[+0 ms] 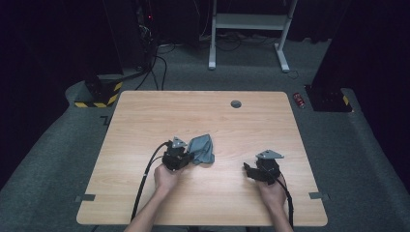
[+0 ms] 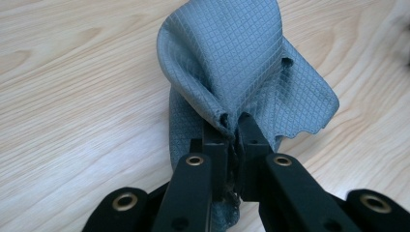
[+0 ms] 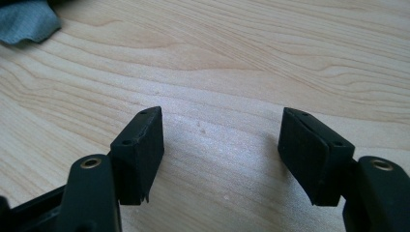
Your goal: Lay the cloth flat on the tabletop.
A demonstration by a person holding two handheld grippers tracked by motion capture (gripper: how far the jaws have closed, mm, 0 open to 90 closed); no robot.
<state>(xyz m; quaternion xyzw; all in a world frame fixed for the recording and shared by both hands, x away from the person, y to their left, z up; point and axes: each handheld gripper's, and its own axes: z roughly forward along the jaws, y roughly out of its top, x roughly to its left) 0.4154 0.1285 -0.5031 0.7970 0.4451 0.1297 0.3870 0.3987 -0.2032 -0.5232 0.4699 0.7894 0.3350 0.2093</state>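
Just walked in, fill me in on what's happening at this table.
A person seated at a light wooden table holds a black two-jaw gripper in each hand. The left gripper is clamped shut on an edge of a crumpled grey cloth with a diamond weave, which bunches up above the jaws. The right gripper sits apart to the side, jaws wide open over bare wood, holding nothing.

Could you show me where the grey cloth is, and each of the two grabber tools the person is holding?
grey cloth (image 2: 232, 58): left gripper view, on its raised quilted fold.
left gripper (image 2: 235, 129): left gripper view, where the jaws pinch the cloth.
right gripper (image 3: 220, 140): right gripper view, midway between the open jaws.
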